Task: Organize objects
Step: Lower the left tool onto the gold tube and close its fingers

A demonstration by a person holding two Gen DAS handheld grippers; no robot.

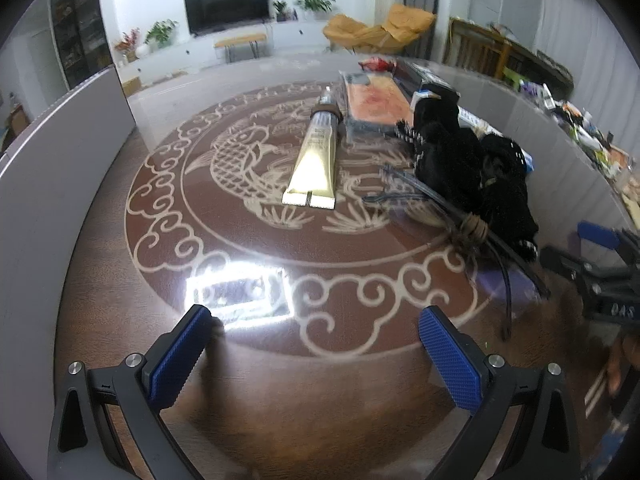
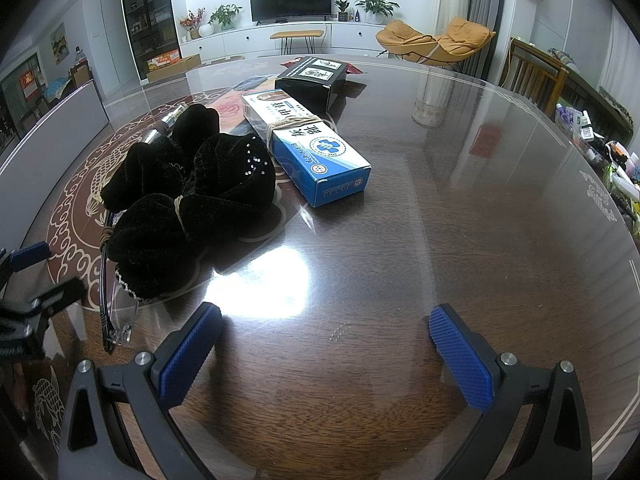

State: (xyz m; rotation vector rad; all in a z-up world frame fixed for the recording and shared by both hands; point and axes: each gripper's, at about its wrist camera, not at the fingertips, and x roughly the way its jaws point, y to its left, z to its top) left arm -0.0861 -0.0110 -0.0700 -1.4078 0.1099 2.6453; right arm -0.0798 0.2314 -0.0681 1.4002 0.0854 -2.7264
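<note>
Both tools hover low over the glass-topped worktop [image 2: 460, 200] with nothing between their pads. The left hand-held gripper [image 1: 316, 344] has its jaws spread wide over bare glass, and the right hand-held gripper [image 2: 326, 344] is just as wide and empty, so no pick has begun.

The things to be sorted lie loosely grouped in the middle of the round fish pattern. A gold tube [image 1: 314, 160] lies flat, cap pointing away from the left tool and crimped end toward it, well apart from the pads; that lie would let the jaws close across its narrow width. Just beside it to the right sits a black velvet bundle [image 2: 188, 192], tied with a band, soft and lumpy, likely to squash under a grip. A pair of glasses [image 2: 116, 312] lies against its near edge, one lens close to the right tool's left pad. Behind the bundle a blue and white box [image 2: 316, 152], wrapped with a rubber band, lies flat on the glass, and a black box [image 2: 312, 80] stands further back.

Judging by this spread, the sorting is at an early stage, with the glasses the nearest target.
</note>
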